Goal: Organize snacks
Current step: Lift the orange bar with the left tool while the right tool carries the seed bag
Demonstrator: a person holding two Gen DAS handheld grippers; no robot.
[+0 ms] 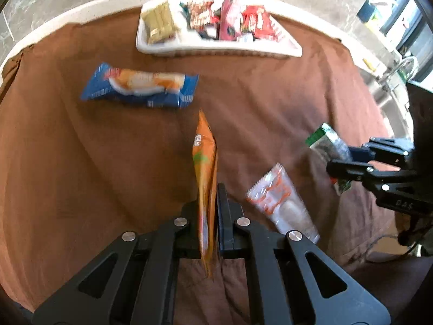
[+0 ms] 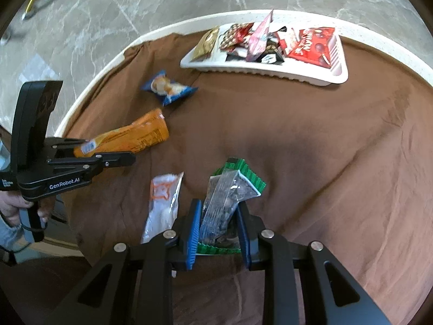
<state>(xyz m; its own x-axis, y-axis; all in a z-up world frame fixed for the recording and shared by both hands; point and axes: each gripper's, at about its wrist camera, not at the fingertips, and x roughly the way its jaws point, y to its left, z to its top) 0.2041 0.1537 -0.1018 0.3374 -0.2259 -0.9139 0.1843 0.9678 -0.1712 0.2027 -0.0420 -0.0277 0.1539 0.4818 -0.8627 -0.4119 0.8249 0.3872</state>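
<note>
Left gripper [image 1: 209, 216], black two-finger claw: jaws clamped together on a flat orange foil snack packet [image 1: 205, 178], which stands edge-on between the pads and projects beyond the fingertips toward the far side. In the right wrist view the same packet [image 2: 130, 138] runs from the claw toward the far right, above the brown cloth [image 2: 311, 162] covering the round white-rimmed table [image 2: 89, 86].

Right gripper [image 2: 219, 230], black claw with blue pads: jaws closed on a clear plastic packet with dark contents and green striped edges [image 2: 230, 189]; the packet sits between the pads and extends past the fingertips.

On the cloth: a clear wrapper with orange print [image 2: 162, 203] lies just left of the right gripper, between the two claws; a blue wrapper showing a pale pastry [image 1: 140, 86] lies farther off, to the left.

At the far edge of the table: a white ribbed plastic tray [image 1: 216, 50] holding an olive-gold packet at its left end and several red packets toward the right.

A hand [image 2: 16, 205] grips the left gripper's handle.
</note>
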